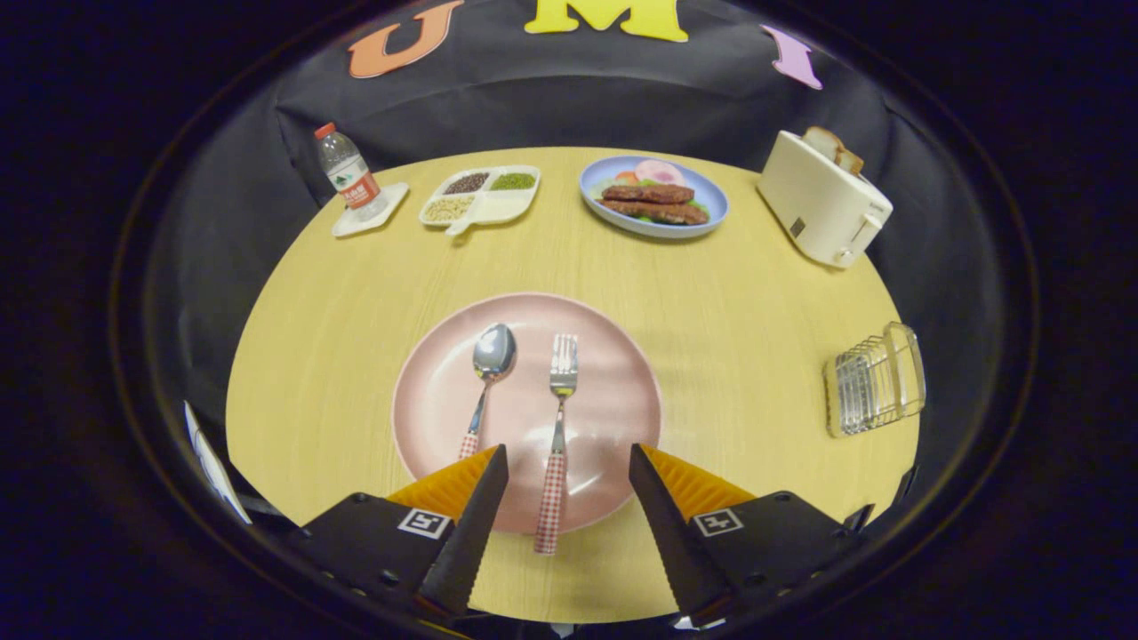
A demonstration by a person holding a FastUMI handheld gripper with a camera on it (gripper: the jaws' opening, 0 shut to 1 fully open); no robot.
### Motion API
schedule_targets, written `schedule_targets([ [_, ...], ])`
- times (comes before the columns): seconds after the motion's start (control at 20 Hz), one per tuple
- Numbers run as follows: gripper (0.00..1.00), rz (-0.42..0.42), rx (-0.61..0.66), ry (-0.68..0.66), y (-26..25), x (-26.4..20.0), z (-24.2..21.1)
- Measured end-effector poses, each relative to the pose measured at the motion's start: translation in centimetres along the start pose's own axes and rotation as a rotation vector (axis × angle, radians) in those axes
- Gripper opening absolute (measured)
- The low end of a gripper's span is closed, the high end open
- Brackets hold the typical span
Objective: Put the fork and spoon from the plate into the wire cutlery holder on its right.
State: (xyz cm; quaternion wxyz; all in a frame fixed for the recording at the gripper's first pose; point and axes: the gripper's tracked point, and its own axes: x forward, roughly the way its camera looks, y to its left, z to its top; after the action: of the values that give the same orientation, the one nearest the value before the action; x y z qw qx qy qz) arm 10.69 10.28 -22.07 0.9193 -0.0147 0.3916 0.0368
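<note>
From the gripper view, the tool [569, 462] stands wide apart and holds nothing; its two fingers [476, 516] straddle the checkered handle of the fork [558, 418], which juts off the near rim of the pink plate [427, 391] toward the tool. That overhang looks useful: the handle end sits clear of the plate, so the fingers can likely close around it without scraping the plate. The fork lies tines away, between the fingers and just ahead of them. The spoon [487, 373] lies beside it on the left, bowl away, its handle angling toward the left finger, so it reads as the second pick. The wire cutlery holder [876, 380] stands on the bench [765, 293] well off to the plate's right, near the bench edge, empty as far as can be told. Neither piece has been moved yet. Farther back sit a water bottle [348, 173], a divided tray [480, 196], a blue plate of food [653, 197] and a toaster [822, 209], all well clear of the path to the holder.
</note>
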Motion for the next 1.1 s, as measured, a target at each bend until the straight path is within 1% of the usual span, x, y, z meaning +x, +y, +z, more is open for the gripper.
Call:
schedule_targets([
  [0.05,0.78,0.010,0.010,0.039,0.2,0.5,-0.5],
  [0.15,0.71,0.024,0.059,0.114,0.6,1.6,-1.6],
  [0.2,0.67,0.018,0.082,0.150,0.6,2.1,-2.1],
  [0.25,0.61,0.015,0.105,0.173,0.6,2.5,-2.4],
  [0.4,0.41,-0.018,0.118,0.211,0.2,3.3,-2.5],
  [0.45,0.30,-0.015,0.109,0.204,0.5,3.2,-2.2],
  [0.5,0.31,-0.028,0.089,0.207,0.2,3.5,-2.0],
  [0.55,0.24,-0.028,0.077,0.212,0.4,3.4,-2.1],
  [0.6,0.21,-0.017,0.076,0.219,1.0,3.6,-2.2],
  [0.65,0.13,-0.024,0.076,0.219,0.9,3.4,-2.1],
  [0.75,0.05,-0.018,0.070,0.216,1.0,3.3,-1.9],
  [0.8,0.06,-0.025,0.067,0.210,0.9,3.3,-1.8],
  [0.85,0.01,-0.028,0.064,0.205,0.8,3.2,-1.8],
  [0.9,0.01,-0.014,0.056,0.195,0.9,2.9,-1.7],
  [1.0,0.01,-0.012,0.040,0.173,0.5,2.0,-1.4],
  [1.1,0.01,0.015,0.048,0.159,0.2,0.4,-1.2],
])
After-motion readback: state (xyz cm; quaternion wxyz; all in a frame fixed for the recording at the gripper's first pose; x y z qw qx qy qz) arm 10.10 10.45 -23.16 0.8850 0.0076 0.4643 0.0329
